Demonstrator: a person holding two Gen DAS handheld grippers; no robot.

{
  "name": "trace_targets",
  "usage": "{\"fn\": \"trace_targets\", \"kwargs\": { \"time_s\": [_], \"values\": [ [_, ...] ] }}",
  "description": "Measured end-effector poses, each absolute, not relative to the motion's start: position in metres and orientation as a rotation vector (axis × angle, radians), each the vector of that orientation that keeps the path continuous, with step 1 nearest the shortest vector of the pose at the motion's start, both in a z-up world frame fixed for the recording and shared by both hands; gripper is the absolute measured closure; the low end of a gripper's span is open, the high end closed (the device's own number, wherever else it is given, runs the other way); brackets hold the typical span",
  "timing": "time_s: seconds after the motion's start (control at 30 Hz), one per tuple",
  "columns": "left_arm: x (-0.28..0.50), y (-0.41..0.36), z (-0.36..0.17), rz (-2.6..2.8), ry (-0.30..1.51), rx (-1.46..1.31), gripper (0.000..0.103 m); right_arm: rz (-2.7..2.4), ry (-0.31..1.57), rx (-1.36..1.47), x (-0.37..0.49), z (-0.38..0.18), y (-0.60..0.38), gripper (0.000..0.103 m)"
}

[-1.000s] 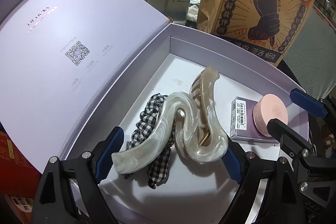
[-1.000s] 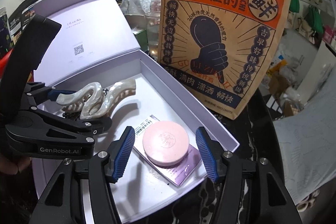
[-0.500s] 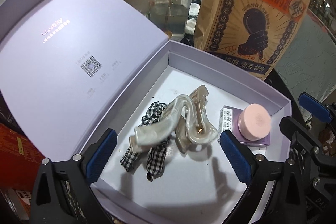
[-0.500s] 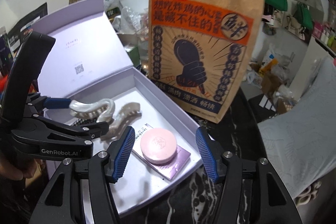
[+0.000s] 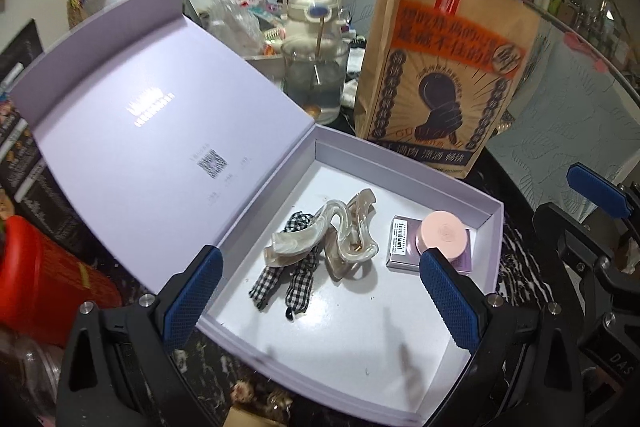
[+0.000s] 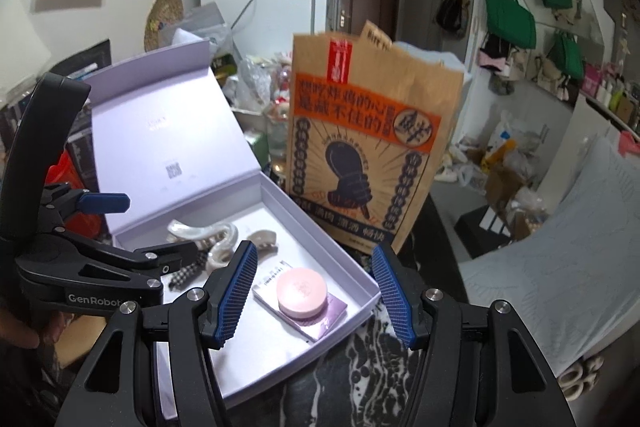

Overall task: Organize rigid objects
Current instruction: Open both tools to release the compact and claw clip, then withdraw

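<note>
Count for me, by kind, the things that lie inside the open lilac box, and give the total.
Hair claw clips, pearly: 1
Checked scrunchies: 1
Round pink compacts: 1
Small purple packets with a barcode: 1
Total: 4
The compact sits on the packet; the clip lies partly on the scrunchie.

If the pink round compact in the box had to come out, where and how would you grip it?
Grip the pink compact across its rim, coming from above with one finger on each side. It lies flat on the purple card box, so its low curved edge probably gives the only purchase, and the space around it looks free.
</note>
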State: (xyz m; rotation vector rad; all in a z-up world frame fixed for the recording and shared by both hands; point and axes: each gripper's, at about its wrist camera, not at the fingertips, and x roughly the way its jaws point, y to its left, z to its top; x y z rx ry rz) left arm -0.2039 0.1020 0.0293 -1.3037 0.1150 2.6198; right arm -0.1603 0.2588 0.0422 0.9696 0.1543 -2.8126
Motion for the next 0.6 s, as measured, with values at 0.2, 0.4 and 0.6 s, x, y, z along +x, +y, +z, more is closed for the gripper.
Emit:
{"fn": "trace_targets", "kwargs": {
  "time_s": [0.2,0.4,0.6],
  "values": [
    [-0.201,0.107,0.036,2.653,0.12,-1.242,0.003,-2.824,0.163,0.919,-0.141,0.057,0.258,0.043],
    [-0.167,0.099,0.061,2.667,0.127,-1.207,0.003,-2.834,0.167,0.873,-0.122,0.072,0.257,0.04],
    [-0.146,0.092,0.072,2.671,0.115,-1.181,0.003,-2.844,0.173,0.816,-0.102,0.085,0.256,0.04]
  ]
}}
